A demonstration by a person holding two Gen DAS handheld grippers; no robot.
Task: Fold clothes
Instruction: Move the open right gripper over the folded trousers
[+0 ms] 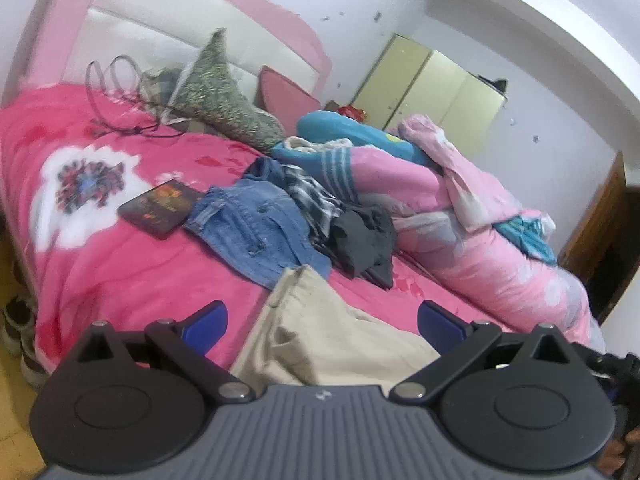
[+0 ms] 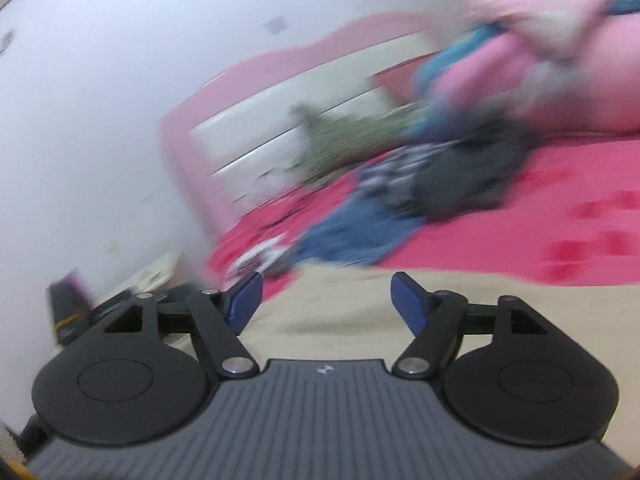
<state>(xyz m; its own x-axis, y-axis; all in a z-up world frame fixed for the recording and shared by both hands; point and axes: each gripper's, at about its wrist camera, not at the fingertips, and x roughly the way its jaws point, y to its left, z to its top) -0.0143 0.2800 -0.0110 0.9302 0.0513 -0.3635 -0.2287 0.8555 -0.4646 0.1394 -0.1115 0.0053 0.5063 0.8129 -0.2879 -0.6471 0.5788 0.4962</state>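
Hovering over the near edge of the pink bed (image 1: 120, 264), your left gripper (image 1: 322, 320) stood with its jaws spread wide and nothing between them, the beige garment (image 1: 320, 332) lying directly ahead and below, its long axis running away from you toward the heap of jeans (image 1: 256, 224), checked cloth (image 1: 316, 196) and dark garment (image 1: 364, 240); your right gripper (image 2: 326, 300), likewise spread and empty, looked across the same beige cloth (image 2: 340, 312), though blur hid which tool was nearer. Bare cover lay left of the garment, beside the book (image 1: 160, 208); the rolled quilt (image 1: 480, 240) crowded the right.
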